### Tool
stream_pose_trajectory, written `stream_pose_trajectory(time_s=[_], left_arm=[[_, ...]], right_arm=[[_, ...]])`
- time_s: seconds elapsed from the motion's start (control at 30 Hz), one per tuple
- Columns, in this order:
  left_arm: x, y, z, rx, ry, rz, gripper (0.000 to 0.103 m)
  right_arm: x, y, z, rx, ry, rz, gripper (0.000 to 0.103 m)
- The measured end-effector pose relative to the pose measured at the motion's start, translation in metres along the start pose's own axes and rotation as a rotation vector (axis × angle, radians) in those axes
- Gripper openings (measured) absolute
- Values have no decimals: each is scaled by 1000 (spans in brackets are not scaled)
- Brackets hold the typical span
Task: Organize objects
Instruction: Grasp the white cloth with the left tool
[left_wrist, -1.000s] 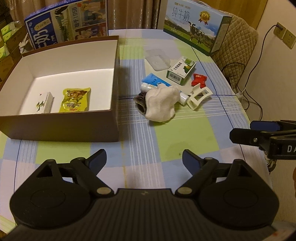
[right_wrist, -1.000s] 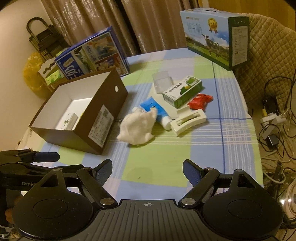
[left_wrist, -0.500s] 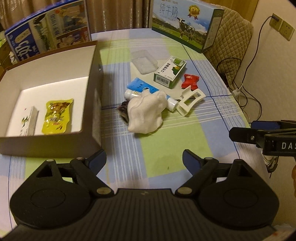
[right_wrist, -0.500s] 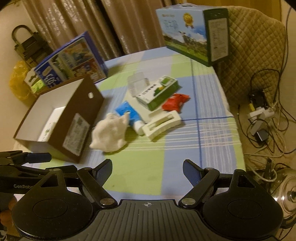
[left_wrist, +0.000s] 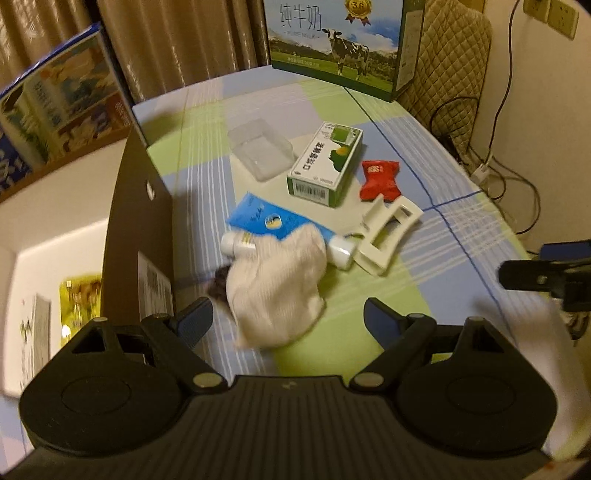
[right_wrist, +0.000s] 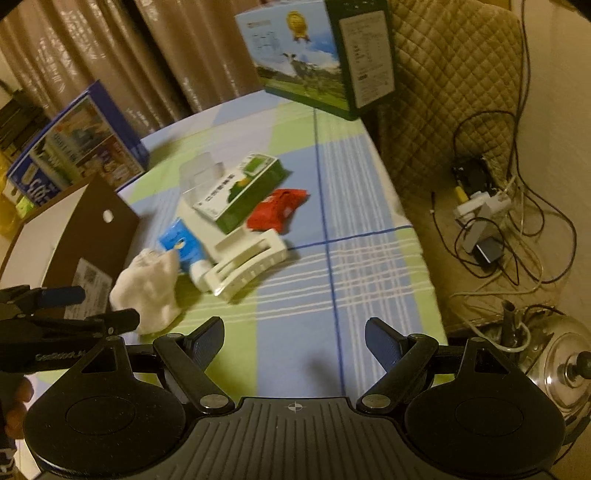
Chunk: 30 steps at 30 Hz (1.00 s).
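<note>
A pile of loose items lies on the checked tablecloth: a white cloth bundle (left_wrist: 275, 286), a blue tube (left_wrist: 273, 223), a white hair claw (left_wrist: 388, 236), a green-white carton (left_wrist: 325, 164), a red packet (left_wrist: 378, 181) and a clear plastic tray (left_wrist: 260, 147). The brown box (left_wrist: 136, 221) stands left of them, with a yellow snack packet (left_wrist: 79, 301) and a small white box (left_wrist: 35, 328) inside. My left gripper (left_wrist: 288, 319) is open, just short of the cloth bundle. My right gripper (right_wrist: 294, 341) is open over bare cloth, nearer than the hair claw (right_wrist: 245, 264).
Two milk cartons stand at the back, one green (left_wrist: 340, 44) and one blue (left_wrist: 55, 103). A padded chair (right_wrist: 454, 74) is at the far right. Cables and a power strip (right_wrist: 480, 206) lie on the floor, with a steel kettle (right_wrist: 561, 362) beside the table's right edge.
Both grippers have moved forward toward the pile. The left one swung right, so the box slid to its left edge and the cloth bundle is now close.
</note>
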<state>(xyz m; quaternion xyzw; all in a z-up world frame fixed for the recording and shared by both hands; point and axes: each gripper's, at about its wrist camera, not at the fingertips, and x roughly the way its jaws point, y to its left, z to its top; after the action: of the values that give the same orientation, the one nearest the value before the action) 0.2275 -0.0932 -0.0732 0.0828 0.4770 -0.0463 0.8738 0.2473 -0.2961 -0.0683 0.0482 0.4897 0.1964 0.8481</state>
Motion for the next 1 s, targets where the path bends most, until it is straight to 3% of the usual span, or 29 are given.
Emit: stream_pose_trajectory(time_s=[0.13, 0.37, 0.53, 0.6, 0.77, 1.0], left_arm=[[21, -6, 8, 52, 12, 25, 85], [50, -9, 14, 93, 29, 62, 75], [53, -10, 14, 107, 1, 64, 58], [51, -10, 13, 113, -17, 60, 38], [31, -2, 8, 73, -62, 43, 13], [-26, 25, -3, -63, -135, 12, 12]], right_arm=[[6, -6, 4, 21, 5, -11, 81], [13, -17, 8, 51, 12, -31, 81], [15, -20, 10, 58, 12, -34, 81], [17, -20, 11, 57, 10, -29, 81], [21, -15, 14, 38, 13, -10, 81], [29, -2, 21, -2, 14, 28, 81]])
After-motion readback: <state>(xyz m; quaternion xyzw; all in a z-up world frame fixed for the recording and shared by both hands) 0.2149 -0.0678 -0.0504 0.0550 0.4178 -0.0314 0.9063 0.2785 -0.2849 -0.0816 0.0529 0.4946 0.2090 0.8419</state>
